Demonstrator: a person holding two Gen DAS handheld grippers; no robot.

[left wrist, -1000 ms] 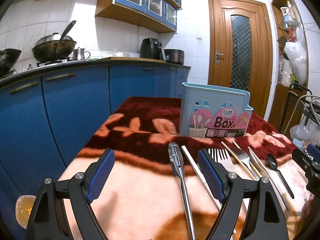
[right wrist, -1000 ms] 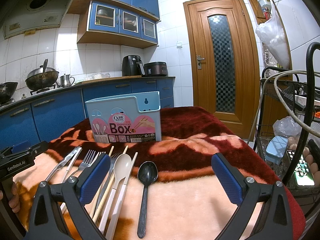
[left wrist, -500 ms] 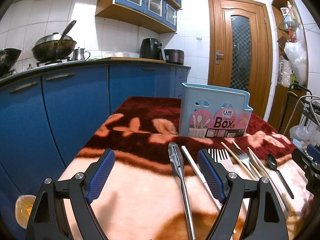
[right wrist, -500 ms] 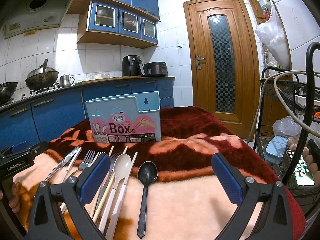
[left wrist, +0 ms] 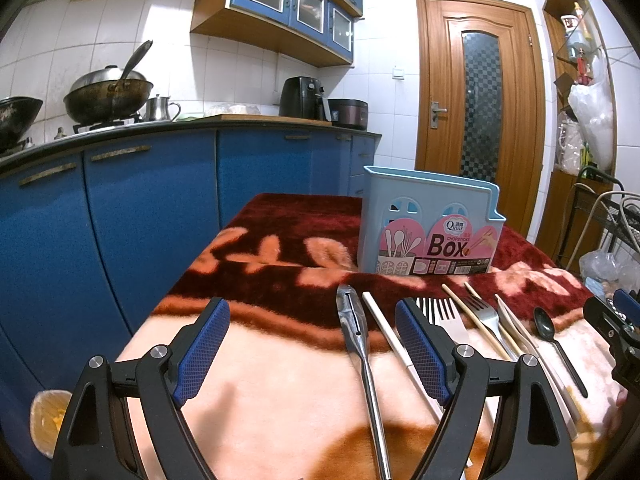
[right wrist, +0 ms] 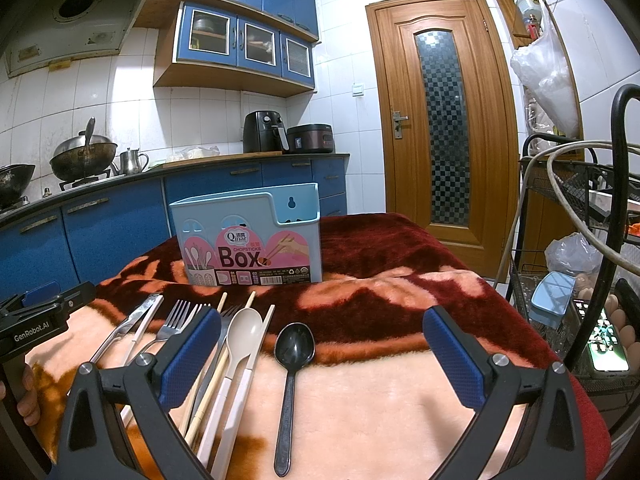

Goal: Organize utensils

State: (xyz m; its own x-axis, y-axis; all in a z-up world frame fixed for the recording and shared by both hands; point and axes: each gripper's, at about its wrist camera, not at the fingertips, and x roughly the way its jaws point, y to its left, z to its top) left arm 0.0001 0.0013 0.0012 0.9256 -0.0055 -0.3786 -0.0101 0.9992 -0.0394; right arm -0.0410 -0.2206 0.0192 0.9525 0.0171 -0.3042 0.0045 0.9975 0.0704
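Utensils lie in a row on the blanket (right wrist: 380, 392) before the light-blue chopsticks box (right wrist: 248, 236), its inside unseen: knife (left wrist: 354, 328), forks (left wrist: 442, 314), chopsticks (right wrist: 210, 384), beige spoon (right wrist: 244, 332), black spoon (right wrist: 295, 346). Nothing has moved. Left gripper (left wrist: 310, 354) and right gripper (right wrist: 322, 360) hover spread, empty. Only the right view shows a phone (right wrist: 606, 342).

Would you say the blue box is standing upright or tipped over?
Upright: the box stands on its base on the blanket, label facing the cameras, opening upward.
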